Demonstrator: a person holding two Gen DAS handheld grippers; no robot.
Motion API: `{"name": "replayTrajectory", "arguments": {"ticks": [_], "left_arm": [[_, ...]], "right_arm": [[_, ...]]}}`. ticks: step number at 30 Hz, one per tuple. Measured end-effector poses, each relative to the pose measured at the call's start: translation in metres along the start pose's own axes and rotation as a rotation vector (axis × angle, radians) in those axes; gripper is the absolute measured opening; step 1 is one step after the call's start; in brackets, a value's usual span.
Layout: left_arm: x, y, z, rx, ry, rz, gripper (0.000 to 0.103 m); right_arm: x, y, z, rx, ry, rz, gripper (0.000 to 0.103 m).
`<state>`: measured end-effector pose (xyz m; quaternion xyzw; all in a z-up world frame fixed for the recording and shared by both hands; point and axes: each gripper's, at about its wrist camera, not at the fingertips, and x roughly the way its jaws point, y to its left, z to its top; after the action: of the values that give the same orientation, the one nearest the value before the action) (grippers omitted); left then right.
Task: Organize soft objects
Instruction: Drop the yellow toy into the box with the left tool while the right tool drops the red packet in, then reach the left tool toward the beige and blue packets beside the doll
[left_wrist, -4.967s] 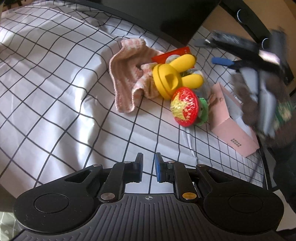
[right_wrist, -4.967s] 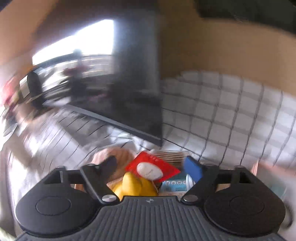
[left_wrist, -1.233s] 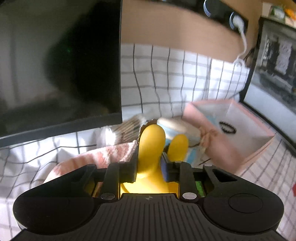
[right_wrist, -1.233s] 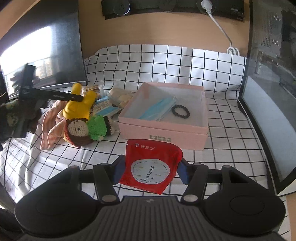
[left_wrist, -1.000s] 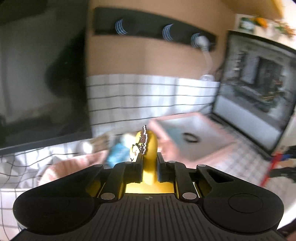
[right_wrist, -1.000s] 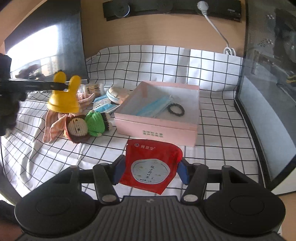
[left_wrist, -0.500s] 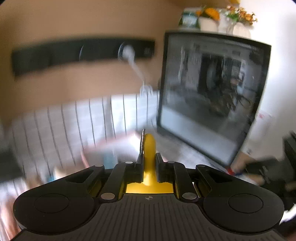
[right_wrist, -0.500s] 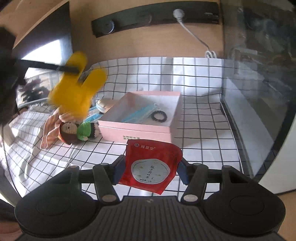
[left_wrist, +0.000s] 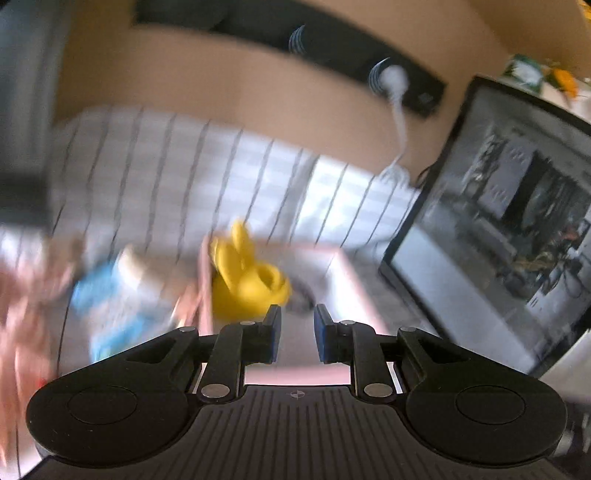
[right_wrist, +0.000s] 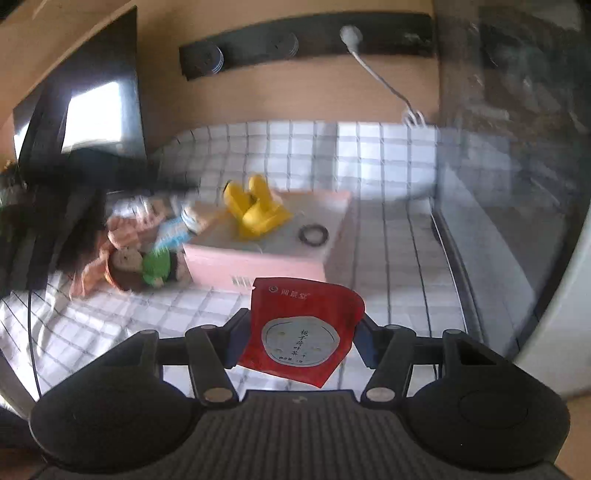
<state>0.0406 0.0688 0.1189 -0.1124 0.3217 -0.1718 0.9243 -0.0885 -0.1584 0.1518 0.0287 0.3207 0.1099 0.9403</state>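
Note:
The yellow rabbit-eared soft toy (left_wrist: 245, 277) (right_wrist: 256, 212) lies in the pink box (right_wrist: 266, 260), at its left side, free of any gripper. My left gripper (left_wrist: 297, 332) hovers just behind it over the box (left_wrist: 351, 280); its jaws are opening and nothing is between them. My right gripper (right_wrist: 299, 332) is shut on a red tea sachet (right_wrist: 301, 330) in front of the box. The left wrist view is blurred.
A black bracelet (right_wrist: 313, 234) lies in the box. Left of the box sit a crocheted doll (right_wrist: 142, 266), a pink cloth (right_wrist: 110, 236) and blue packets (right_wrist: 171, 230) on the checked cloth. A monitor (right_wrist: 85, 110) stands at the left, a glass-sided case (right_wrist: 517, 184) at the right.
The left gripper carried the yellow toy over to the pink box and let it go; the toy now lies in the box. The right gripper kept its hold on the red sachet.

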Motion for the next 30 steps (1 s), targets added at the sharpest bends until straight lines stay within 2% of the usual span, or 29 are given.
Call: {"name": "replayTrajectory", "arguments": {"ticks": [5,6,8,10,12,17,24,27,30], "left_arm": [[-0.022,0.024,-0.045,-0.085,0.086,0.016,0.021],[-0.026,0.028,-0.053,-0.094,0.098,0.014,0.021],[-0.034,0.036,-0.066,-0.120,0.112,0.014,0.021],[-0.041,0.048,-0.077,-0.160,0.125,0.036,0.021],[-0.049,0.061,-0.083,-0.198,0.127,0.068,0.021],[-0.063,0.095,-0.097,-0.345,0.117,0.136,0.021],[-0.043,0.117,-0.085,-0.486,0.096,0.144,0.021],[-0.026,0.122,-0.078,-0.545,0.091,0.143,0.021],[-0.022,0.130,-0.069,-0.573,0.051,0.179,0.021]], "right_arm": [[0.024,-0.003,0.067,-0.002,-0.071,0.089,0.058],[0.034,-0.004,0.083,0.001,-0.073,0.106,0.062],[0.060,-0.008,0.113,0.012,-0.051,0.125,0.070],[0.089,-0.014,0.136,0.049,-0.002,0.134,0.072],[0.109,-0.018,0.151,0.083,0.030,0.101,0.072],[0.117,-0.009,0.146,0.050,0.041,0.060,0.076],[0.124,0.030,0.096,-0.054,0.145,0.048,0.076],[0.120,0.051,0.074,-0.126,0.169,0.069,0.076],[0.112,0.076,0.063,-0.276,0.140,0.059,0.076]]}}
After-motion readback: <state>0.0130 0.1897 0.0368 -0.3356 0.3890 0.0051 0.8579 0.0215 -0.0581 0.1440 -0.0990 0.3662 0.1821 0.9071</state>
